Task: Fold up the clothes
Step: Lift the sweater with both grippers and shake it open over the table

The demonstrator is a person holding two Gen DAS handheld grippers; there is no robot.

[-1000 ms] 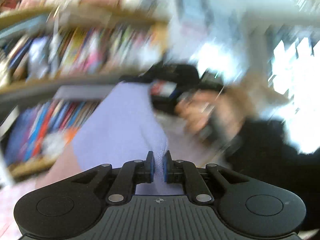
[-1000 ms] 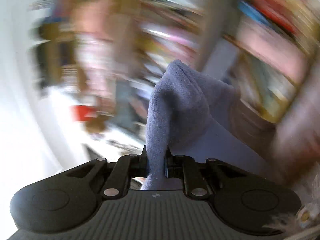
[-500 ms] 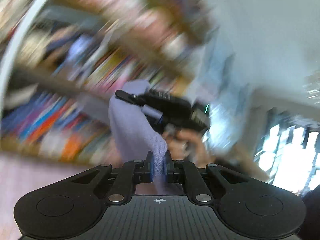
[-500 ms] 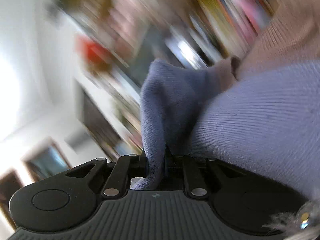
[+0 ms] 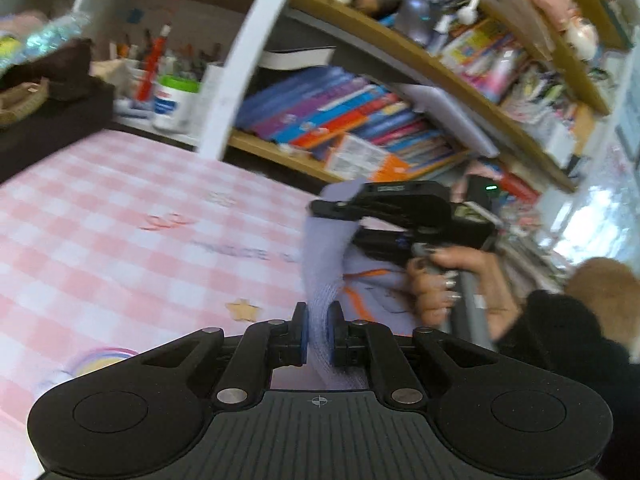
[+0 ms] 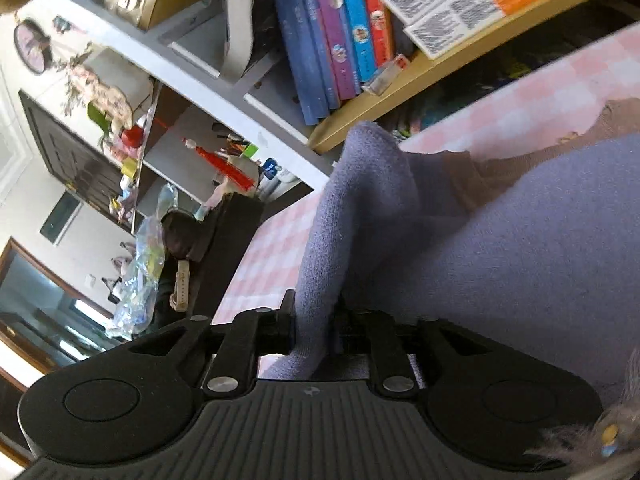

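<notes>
A lavender knit garment [image 5: 325, 264] hangs stretched between my two grippers above the pink checked bed [image 5: 120, 240]. My left gripper [image 5: 318, 330] is shut on one edge of it. My right gripper [image 6: 314, 326] is shut on another edge, where the lavender garment [image 6: 500, 248] fills the right of the right wrist view. The right gripper [image 5: 332, 210] also shows in the left wrist view, held by a hand and pinching the cloth's far corner. An orange line shows on the garment below the hand.
Bookshelves [image 5: 360, 120] packed with books stand behind the bed. A pen cup and a white jar [image 5: 174, 100] stand at the left. A dark box [image 6: 224, 236] and a plastic bag [image 6: 144, 264] are beside the bed. A brownish cloth [image 6: 624, 116] lies on the bed.
Both grippers swung down from pointing up at the shelves and ceiling toward the bed, still holding the lavender garment. The blur has settled.
</notes>
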